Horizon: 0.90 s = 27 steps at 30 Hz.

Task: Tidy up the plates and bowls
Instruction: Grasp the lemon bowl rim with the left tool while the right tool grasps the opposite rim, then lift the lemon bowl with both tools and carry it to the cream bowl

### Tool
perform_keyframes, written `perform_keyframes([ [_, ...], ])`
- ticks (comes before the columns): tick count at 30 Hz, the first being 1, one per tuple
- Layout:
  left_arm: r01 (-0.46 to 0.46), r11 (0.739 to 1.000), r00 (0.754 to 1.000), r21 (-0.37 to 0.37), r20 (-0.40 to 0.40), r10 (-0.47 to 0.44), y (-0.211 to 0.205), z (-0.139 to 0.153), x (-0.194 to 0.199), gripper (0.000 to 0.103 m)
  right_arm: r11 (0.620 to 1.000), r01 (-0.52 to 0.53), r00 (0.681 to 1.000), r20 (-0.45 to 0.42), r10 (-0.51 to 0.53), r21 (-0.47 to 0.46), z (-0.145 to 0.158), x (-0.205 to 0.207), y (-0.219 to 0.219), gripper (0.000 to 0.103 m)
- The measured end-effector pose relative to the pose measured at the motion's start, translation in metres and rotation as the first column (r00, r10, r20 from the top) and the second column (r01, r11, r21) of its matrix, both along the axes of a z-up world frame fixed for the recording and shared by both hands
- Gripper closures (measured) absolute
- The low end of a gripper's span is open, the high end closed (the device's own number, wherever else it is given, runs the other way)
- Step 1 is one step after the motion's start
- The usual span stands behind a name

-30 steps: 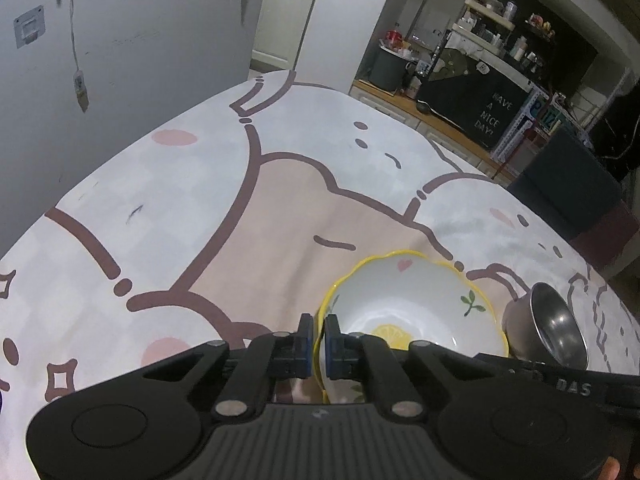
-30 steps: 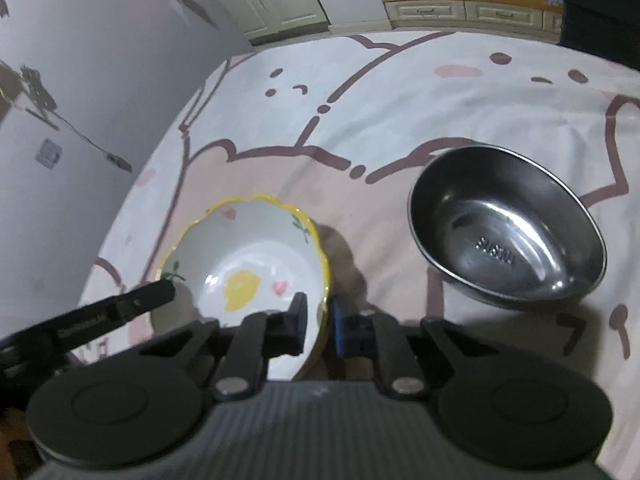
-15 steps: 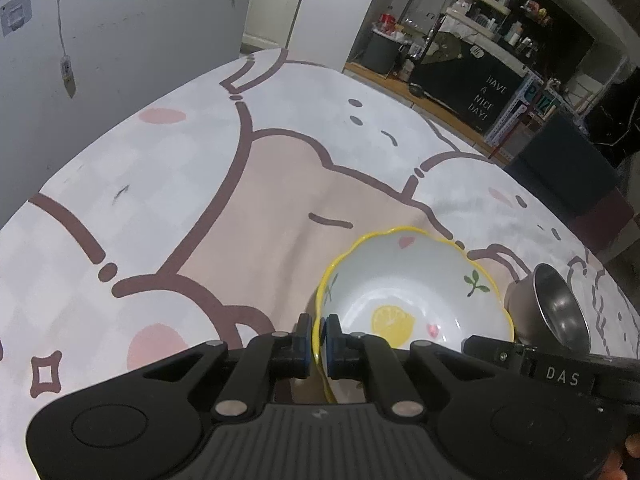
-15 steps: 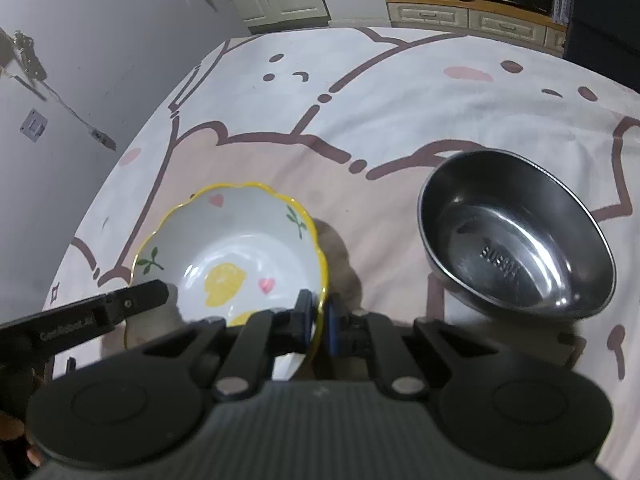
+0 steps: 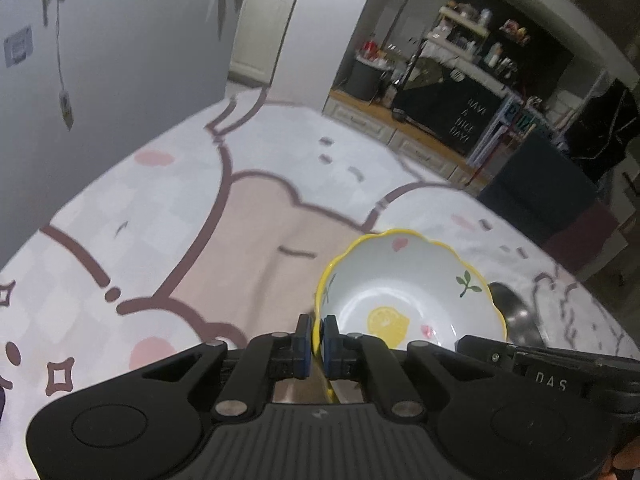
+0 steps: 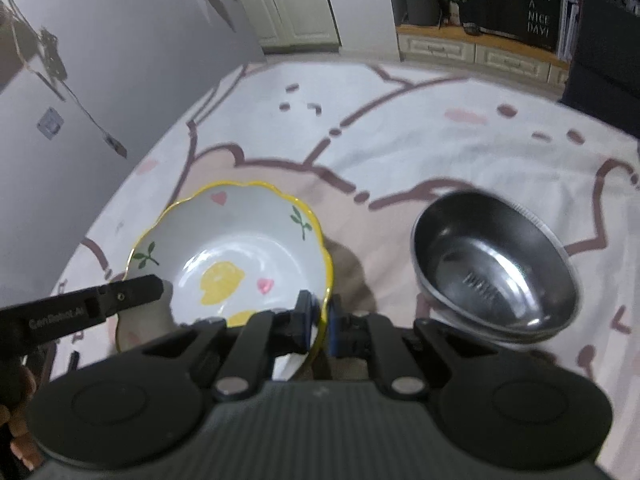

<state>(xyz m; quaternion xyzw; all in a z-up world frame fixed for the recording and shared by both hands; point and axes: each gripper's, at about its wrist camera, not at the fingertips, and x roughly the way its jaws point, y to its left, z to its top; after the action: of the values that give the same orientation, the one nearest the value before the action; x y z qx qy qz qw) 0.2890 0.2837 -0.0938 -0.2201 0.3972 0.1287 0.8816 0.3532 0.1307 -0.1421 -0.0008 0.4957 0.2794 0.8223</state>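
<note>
A white bowl (image 5: 404, 284) (image 6: 236, 248) with a wavy yellow rim, a lemon and hearts painted inside, is held off the cloth by both grippers. My left gripper (image 5: 317, 336) is shut on its left rim. My right gripper (image 6: 323, 320) is shut on its right rim. A steel bowl (image 6: 494, 264) sits on the cloth to the right of it; in the left wrist view only a sliver of the steel bowl (image 5: 516, 316) shows behind the white one.
A tablecloth (image 6: 420, 128) with a pink and brown cartoon print covers the table. A grey wall (image 5: 100, 80) stands along the left side. Kitchen cabinets (image 6: 480, 52) and a black sign lie beyond the far edge. A hand (image 6: 16, 396) shows at the lower left.
The right gripper's pads closed onto the white bowl's rim. Both grippers then raised the bowl off the cloth, and the steel bowl stayed where it was.
</note>
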Motion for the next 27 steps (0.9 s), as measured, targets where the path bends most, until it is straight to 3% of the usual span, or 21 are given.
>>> perform_keyframes([
  [7,0.064,0.997,0.995,0.036,0.078,-0.067,-0.052,0.046,-0.01,0.098,0.999,0.027,0.997,0.074,-0.03,0.035,0.044,-0.017,-0.046,0.093],
  [14,0.161,0.985,0.975,0.057,0.146,-0.168,-0.127,0.079,-0.025,0.098,0.993,0.103,0.984,0.141,-0.11,0.06,0.084,-0.049,-0.124,0.093],
  [20,0.276,0.959,0.942,0.066,0.18,-0.283,-0.201,0.09,-0.042,0.097,0.979,0.194,0.964,0.174,-0.203,0.065,0.105,-0.088,-0.205,0.093],
  [27,0.41,0.909,0.892,0.069,0.179,-0.416,-0.274,0.085,-0.057,0.097,0.951,0.304,0.933,0.183,-0.308,0.055,0.108,-0.138,-0.296,0.093],
])
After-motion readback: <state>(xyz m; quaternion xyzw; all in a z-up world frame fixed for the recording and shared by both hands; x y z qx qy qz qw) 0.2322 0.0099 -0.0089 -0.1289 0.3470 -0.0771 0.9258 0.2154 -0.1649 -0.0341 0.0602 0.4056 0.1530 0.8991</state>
